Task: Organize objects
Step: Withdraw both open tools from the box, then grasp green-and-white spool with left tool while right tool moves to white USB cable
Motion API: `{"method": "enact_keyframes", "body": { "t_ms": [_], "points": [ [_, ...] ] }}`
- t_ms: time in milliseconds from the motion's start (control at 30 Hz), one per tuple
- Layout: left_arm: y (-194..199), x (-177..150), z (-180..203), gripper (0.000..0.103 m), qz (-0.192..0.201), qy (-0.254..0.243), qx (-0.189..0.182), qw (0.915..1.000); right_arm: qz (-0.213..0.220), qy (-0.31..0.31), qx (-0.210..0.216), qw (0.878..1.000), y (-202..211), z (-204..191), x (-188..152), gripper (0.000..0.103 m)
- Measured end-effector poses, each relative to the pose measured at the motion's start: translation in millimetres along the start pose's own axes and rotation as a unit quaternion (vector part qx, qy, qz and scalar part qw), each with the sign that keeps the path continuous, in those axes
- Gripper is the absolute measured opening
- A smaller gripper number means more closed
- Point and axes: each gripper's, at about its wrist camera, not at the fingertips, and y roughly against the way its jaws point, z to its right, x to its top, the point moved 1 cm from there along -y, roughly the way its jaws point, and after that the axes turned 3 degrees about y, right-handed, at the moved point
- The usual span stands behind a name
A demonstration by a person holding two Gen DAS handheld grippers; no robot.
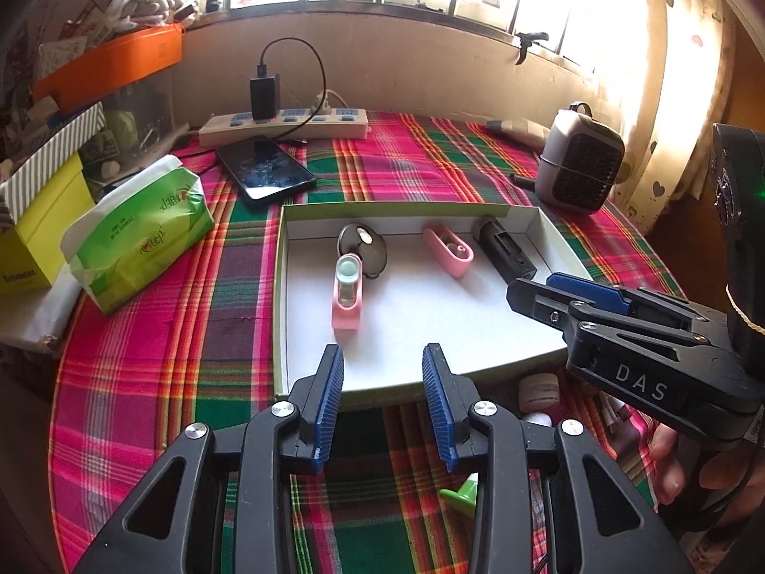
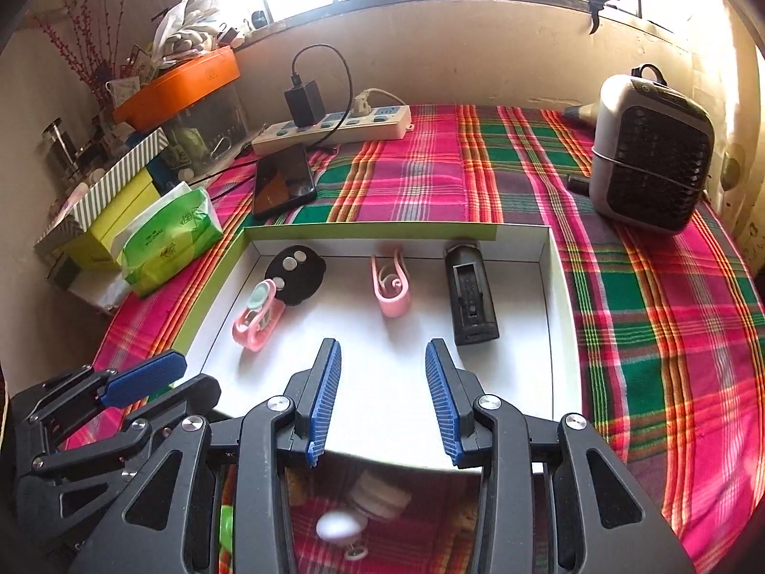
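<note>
A shallow white box (image 1: 430, 335) with a green rim lies on the plaid cloth. In it lie a black oval key fob (image 1: 361, 244), a pink holder with a teal cap (image 1: 346, 296), a pink clip (image 1: 449, 251) and a black rectangular device (image 1: 507, 253). My left gripper (image 1: 382, 358) hovers open over the box's near edge, nothing between its pads. My right gripper (image 2: 382, 358) hangs open over the box floor (image 2: 382, 397), also empty. It also shows in the left wrist view, where my right gripper (image 1: 535, 287) is near the black device. My left gripper (image 2: 181, 380) sits at the box's left front corner.
In front of the box lie a beige round container (image 2: 380, 497), a white round item (image 2: 337, 526) and a green piece (image 1: 461, 495). A tissue pack (image 1: 143, 234), phone (image 1: 265, 170) and power strip (image 1: 282, 124) are behind left. A small heater (image 2: 650, 153) stands back right.
</note>
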Motion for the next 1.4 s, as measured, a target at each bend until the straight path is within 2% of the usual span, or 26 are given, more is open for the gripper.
{"method": "enact_keyframes", "body": {
  "t_ms": [500,867,1067,1133,1400],
  "points": [
    [21.0,-34.4,8.2,0.033,0.004,0.001,-0.036,0.9994,0.026,-0.009,-0.013,1.0,39.7,4.1,-43.4,0.038],
    [18.0,-50.6,12.3,0.036,-0.006,-0.007,-0.059,0.9982,0.04,-0.019,-0.035,0.998,59.0,19.5,-70.6,0.038],
    [11.8,-54.5,16.0,0.037,-0.016,-0.012,-0.065,0.9977,0.038,-0.027,-0.046,0.998,61.7,30.8,-83.0,0.04],
    [8.9,-55.8,18.3,0.037,-0.02,-0.017,-0.065,0.9975,0.035,-0.035,-0.044,0.998,60.7,35.7,-87.5,0.046],
    [-0.8,-59.3,27.5,0.037,-0.034,-0.029,-0.068,0.9966,0.024,-0.04,-0.046,0.998,57.8,42.5,-96.8,0.046]
  ]
}}
